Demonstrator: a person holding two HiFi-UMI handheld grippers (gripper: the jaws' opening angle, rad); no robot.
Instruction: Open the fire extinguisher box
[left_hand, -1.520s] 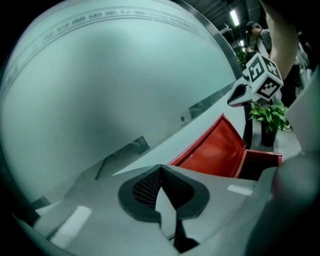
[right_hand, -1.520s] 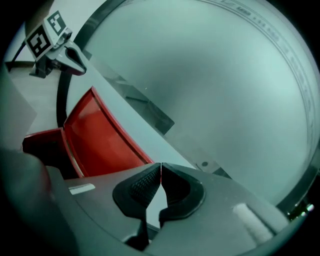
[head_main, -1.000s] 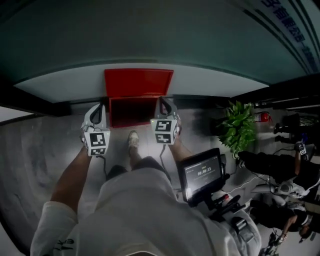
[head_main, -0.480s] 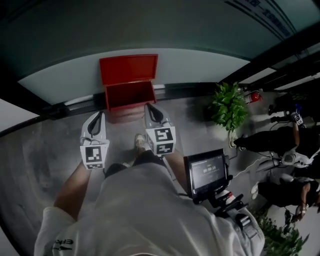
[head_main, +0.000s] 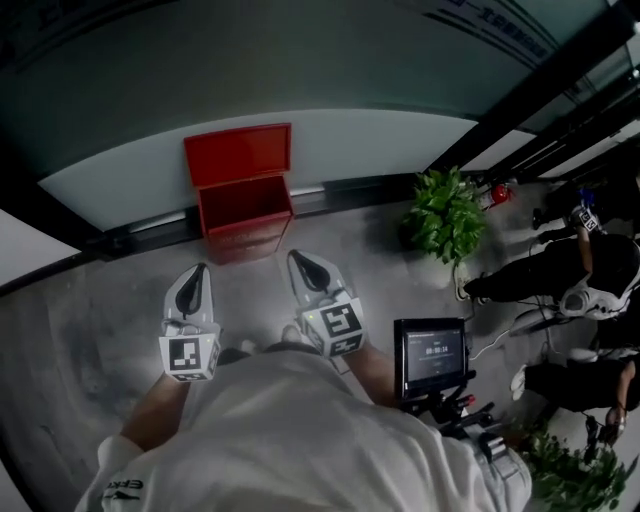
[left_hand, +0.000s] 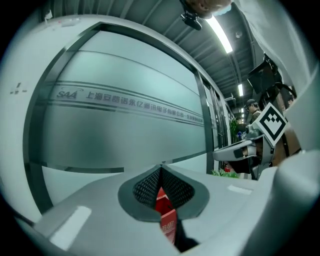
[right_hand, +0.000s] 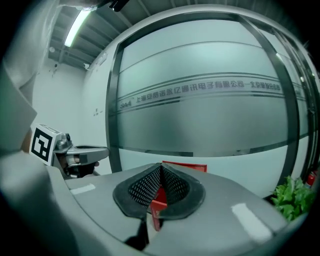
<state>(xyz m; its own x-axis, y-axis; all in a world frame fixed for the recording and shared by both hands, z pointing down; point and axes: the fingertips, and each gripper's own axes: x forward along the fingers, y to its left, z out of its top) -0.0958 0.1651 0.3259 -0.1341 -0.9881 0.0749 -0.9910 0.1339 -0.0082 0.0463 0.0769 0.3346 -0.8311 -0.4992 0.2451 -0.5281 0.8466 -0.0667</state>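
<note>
The red fire extinguisher box (head_main: 243, 208) stands on the floor against the frosted glass wall, its lid (head_main: 238, 153) raised upright against the glass. Both grippers are drawn back from it, near my body. My left gripper (head_main: 194, 281) is shut with nothing in it, and my right gripper (head_main: 303, 264) is likewise shut and empty. In the left gripper view a strip of the red box (left_hand: 166, 218) shows past the closed jaws. In the right gripper view the box (right_hand: 158, 200) and the top of its lid (right_hand: 186, 165) appear behind the closed jaws.
A potted green plant (head_main: 444, 218) stands right of the box by a dark pillar. A small red extinguisher (head_main: 497, 192) sits beyond it. People (head_main: 590, 275) and gear are at the far right. A monitor (head_main: 433, 357) hangs at my right hip.
Both grippers have pulled back from the open box toward my body, and the view has shifted so the box sits farther away and more to the left.
</note>
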